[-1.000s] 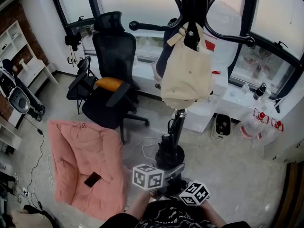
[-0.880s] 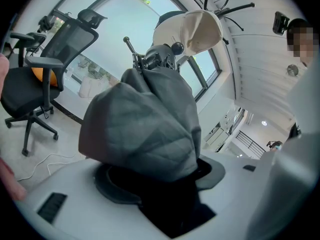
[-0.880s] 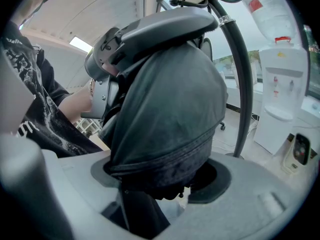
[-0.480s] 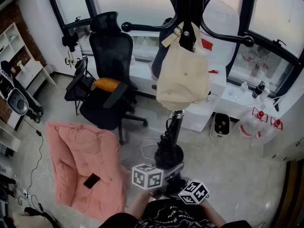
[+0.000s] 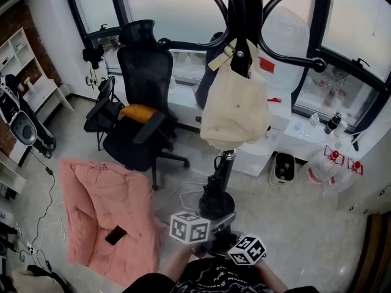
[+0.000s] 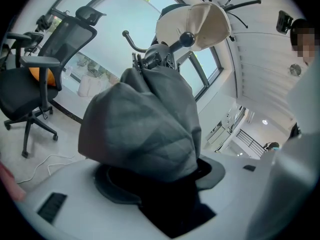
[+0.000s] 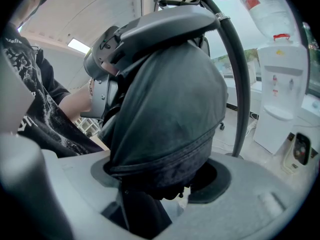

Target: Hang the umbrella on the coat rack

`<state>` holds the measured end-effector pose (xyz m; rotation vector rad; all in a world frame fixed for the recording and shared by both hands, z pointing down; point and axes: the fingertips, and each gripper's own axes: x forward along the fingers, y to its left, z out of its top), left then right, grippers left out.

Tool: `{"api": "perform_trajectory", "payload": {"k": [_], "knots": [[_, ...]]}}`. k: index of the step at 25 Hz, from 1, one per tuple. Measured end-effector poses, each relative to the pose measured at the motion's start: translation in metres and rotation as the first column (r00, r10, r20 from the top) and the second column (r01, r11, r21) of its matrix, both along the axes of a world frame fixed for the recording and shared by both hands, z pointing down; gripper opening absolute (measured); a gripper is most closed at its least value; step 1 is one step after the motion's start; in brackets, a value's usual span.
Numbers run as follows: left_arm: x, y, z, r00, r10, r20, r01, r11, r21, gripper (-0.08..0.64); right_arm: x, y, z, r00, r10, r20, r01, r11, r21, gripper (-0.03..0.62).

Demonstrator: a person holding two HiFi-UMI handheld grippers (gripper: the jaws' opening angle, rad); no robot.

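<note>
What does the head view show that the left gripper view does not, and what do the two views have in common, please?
Only the head view shows the white shelves at the left wall and the red-capped jugs on the floor at the right. Only the left gripper view shows the left gripper closed on the grey umbrella, and a staircase in the background. Both show the coat rack with the cream bag hanging from it, and the black office chair.

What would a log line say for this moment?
left gripper, right gripper: gripping umbrella | coat rack: umbrella not yet hung
</note>
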<state>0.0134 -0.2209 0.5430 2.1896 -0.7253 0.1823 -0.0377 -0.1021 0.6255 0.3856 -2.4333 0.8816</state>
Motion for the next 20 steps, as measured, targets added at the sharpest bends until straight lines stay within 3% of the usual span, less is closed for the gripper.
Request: {"api": "perform_trajectory", "payload": {"k": [20], "knots": [[0.007, -0.013, 0.010, 1.000, -0.011, 0.001, 0.011, 1.000, -0.025, 0.278, 0.008, -0.011, 0.005, 1.000, 0.004, 0.004, -0.004, 1.000, -0.030, 0.327]]}}
